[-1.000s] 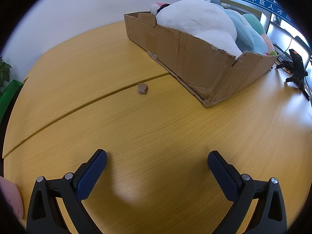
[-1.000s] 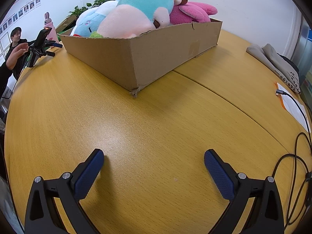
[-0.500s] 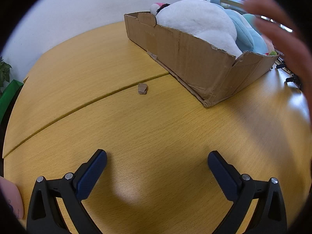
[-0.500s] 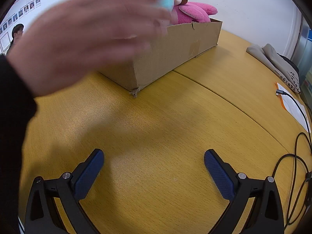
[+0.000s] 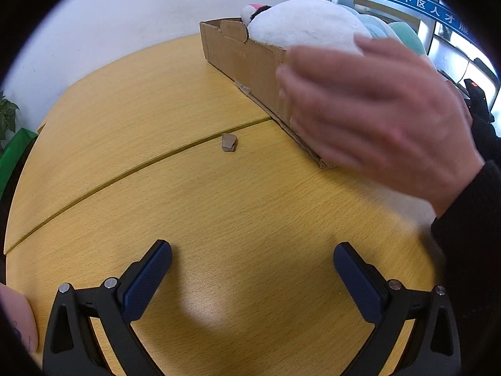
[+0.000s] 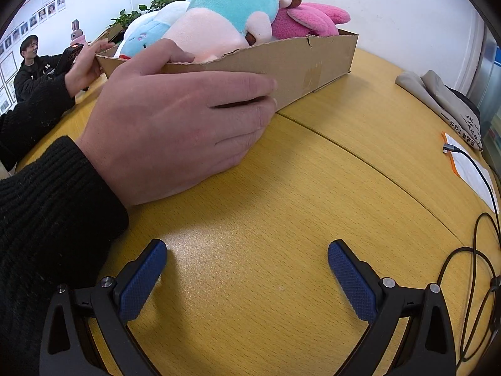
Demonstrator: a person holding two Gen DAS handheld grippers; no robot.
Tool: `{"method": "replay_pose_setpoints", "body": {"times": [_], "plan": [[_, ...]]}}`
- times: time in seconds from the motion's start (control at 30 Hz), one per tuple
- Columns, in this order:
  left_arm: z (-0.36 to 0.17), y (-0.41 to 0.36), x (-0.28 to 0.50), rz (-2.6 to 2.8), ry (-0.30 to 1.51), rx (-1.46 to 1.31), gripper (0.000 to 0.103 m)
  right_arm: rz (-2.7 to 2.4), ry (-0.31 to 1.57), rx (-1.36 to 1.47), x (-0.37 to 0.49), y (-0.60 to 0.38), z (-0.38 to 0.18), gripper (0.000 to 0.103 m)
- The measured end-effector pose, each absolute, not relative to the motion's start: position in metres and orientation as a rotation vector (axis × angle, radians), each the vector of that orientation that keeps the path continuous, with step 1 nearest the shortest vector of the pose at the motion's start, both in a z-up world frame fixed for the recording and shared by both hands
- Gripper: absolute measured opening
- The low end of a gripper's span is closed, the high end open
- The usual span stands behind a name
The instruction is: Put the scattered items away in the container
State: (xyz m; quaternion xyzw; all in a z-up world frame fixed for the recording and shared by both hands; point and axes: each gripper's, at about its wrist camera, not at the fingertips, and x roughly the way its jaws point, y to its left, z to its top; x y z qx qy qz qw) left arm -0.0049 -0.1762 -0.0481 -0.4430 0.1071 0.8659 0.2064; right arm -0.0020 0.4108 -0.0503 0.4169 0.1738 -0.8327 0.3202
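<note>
A shallow cardboard box stands on the yellow wooden table, filled with plush toys: a white one, a teal and pink one, a magenta one and a light blue one. A person's bare hand in a black sleeve rests against the box's near corner and hides it. My left gripper stands open low over the table, well short of the box. My right gripper is open too, with nothing between its fingers.
A small cardboard scrap lies by the table seam. Something pink shows at the left edge. Folded grey cloth, a paper sheet and a black cable lie at the right. A seated person holds a phone at the back left.
The hand has swept down in front of both cameras and now lies against the box's near corner. Neither gripper has moved.
</note>
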Motion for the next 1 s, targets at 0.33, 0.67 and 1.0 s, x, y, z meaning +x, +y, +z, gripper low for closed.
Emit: {"method": "replay_pose_setpoints", "body": {"times": [0.33, 0.67, 1.0], "plan": [[-0.0480, -0.1778, -0.0057, 2.411, 0.299, -1.233, 0.103, -2.189, 0.457, 1.095, -0.0026, 0.4115, -0.0508, 0.103], [-0.0480, -0.1792, -0.0063, 2.409, 0.300, -1.233, 0.103, -2.189, 0.457, 1.094, -0.0030, 0.4116, -0.0515, 0.103], [-0.0480, -0.1808, -0.0069, 2.409, 0.300, -1.233, 0.103, -2.189, 0.456, 1.093, -0.0035, 0.4119, -0.0522, 0.103]]}}
